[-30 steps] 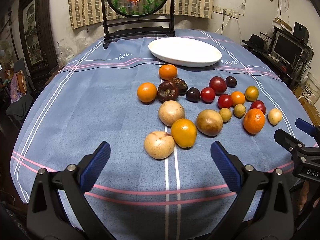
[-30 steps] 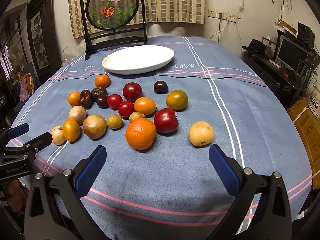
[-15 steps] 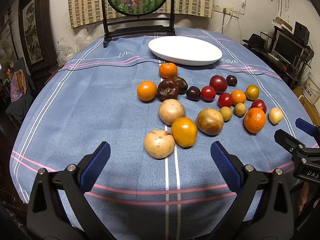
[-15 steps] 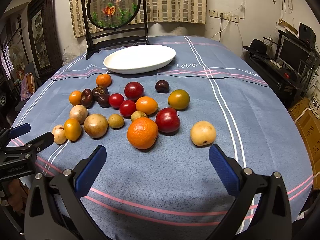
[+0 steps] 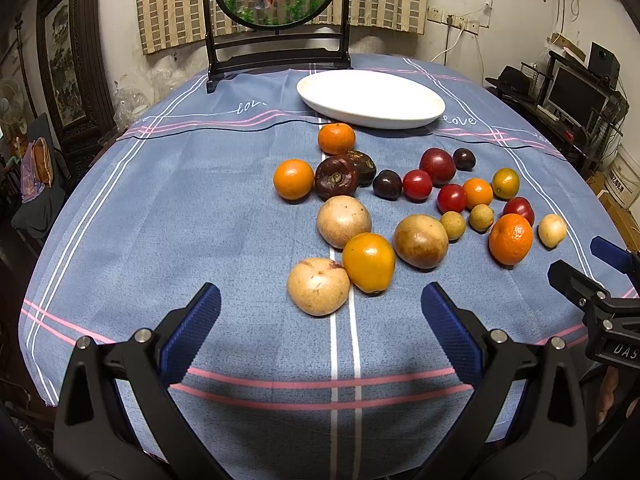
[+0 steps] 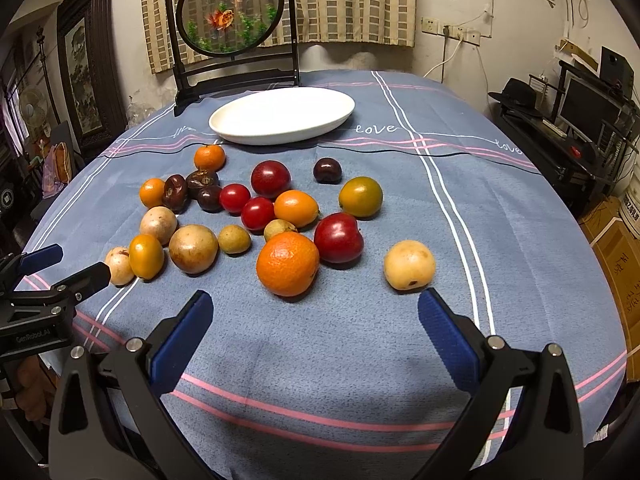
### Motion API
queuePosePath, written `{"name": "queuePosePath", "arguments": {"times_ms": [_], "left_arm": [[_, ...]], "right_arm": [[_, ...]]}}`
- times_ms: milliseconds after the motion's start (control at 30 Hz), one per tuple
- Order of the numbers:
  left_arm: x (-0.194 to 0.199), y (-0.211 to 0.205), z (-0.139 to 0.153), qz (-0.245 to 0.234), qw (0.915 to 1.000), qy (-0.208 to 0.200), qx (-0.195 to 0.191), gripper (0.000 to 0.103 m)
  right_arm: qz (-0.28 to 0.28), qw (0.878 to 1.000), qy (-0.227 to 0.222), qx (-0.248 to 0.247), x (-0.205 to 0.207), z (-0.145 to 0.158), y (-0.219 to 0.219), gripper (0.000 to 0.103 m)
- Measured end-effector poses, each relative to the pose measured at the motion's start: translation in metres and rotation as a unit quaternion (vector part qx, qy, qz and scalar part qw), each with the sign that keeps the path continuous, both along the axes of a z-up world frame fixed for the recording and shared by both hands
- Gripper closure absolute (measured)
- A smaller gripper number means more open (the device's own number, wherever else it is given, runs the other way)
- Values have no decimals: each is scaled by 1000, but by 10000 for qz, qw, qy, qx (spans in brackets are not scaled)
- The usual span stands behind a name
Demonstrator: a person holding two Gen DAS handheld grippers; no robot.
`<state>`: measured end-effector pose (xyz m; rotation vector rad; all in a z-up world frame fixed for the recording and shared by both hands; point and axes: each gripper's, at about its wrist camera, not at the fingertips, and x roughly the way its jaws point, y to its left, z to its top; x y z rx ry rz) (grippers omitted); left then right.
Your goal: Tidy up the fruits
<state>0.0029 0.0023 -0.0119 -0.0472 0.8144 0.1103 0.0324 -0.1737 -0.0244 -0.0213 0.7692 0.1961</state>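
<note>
Left wrist view: the left hand-held gripper (image 5: 320, 312) hangs over the near edge of the counter with its blue-padded jaws spread wide and nothing between them.
Fruit, left view: a pale tan round fruit (image 5: 319, 286) lies just ahead of the jaws, touching a glossy yellow-orange oval fruit (image 5: 369, 262); the rest lie loose on the blue striped tablecloth (image 5: 180, 200).
Target, left view: the empty white oval plate (image 5: 371, 98) sits at the far side, well apart from the nearest fruit.
Writing, left view: "love" is stitched on the cloth near the plate; the other tool at the right edge shows "DAS", the rest cut off.
Right wrist view: the right hand-held gripper (image 6: 316, 316) is likewise wide open and empty, with a big dimpled orange (image 6: 287, 263) just ahead and a pale yellow round fruit (image 6: 409, 264) off to its right.
Writing, right view: "love" twice on the cloth; "GenRobot.AI" on the left tool.
Risk: round fruit may roll when nudged, and neighbours touch, so a closing jaw could knock one away; soft red ones may bruise if squeezed hard.
</note>
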Motion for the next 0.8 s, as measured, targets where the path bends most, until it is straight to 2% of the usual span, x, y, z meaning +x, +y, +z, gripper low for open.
{"name": "queuePosePath", "arguments": {"times_ms": [633, 800], "left_arm": [[-1, 2, -4, -26, 10000, 17, -3, 2], [2, 14, -15, -163, 9998, 129, -48, 2]], "right_arm": [[-6, 9999, 27, -115, -1, -3, -1, 1], [209, 9997, 71, -95, -2, -7, -2, 1]]}}
